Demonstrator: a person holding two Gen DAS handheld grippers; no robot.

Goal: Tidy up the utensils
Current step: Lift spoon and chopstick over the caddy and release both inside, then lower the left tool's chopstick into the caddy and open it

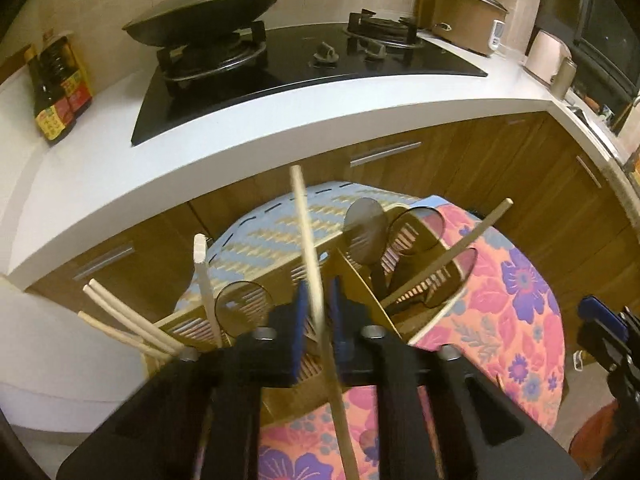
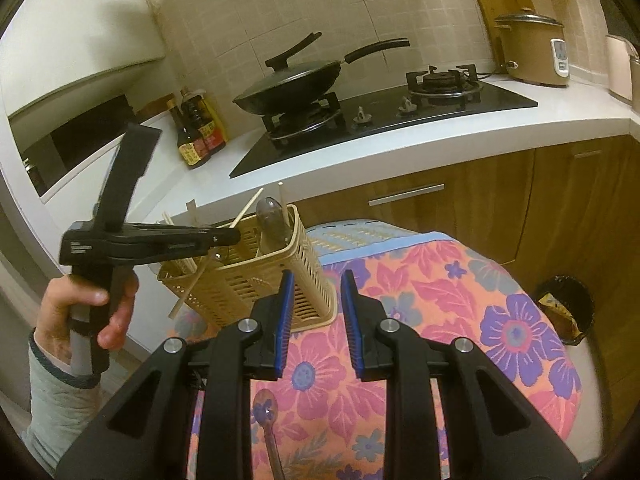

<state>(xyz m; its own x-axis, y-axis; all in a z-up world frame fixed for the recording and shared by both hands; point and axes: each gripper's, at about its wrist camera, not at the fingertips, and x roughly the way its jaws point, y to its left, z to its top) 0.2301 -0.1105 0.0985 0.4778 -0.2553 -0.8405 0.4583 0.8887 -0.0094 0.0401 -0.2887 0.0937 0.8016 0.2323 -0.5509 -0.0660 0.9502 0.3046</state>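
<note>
A beige slotted utensil basket [image 1: 256,300] [image 2: 276,276] stands on a floral-cloth table [image 2: 460,304], holding chopsticks [image 1: 120,312] and several metal spoons [image 1: 366,224]. My left gripper [image 1: 320,316] [image 2: 224,236] is shut on one wooden chopstick [image 1: 316,288] [image 2: 192,284] and holds it slanted above the basket's left compartments. My right gripper [image 2: 314,316] is open and empty, a little in front of the basket. A metal spoon [image 2: 266,408] lies on the cloth beneath it.
A white counter [image 2: 360,148] runs behind the table with a black gas hob [image 2: 380,120], a lidded wok [image 2: 292,80], sauce bottles [image 2: 196,132] and a rice cooker [image 2: 532,48]. Wooden cabinets [image 2: 480,208] lie below. A bin [image 2: 564,308] stands right of the table.
</note>
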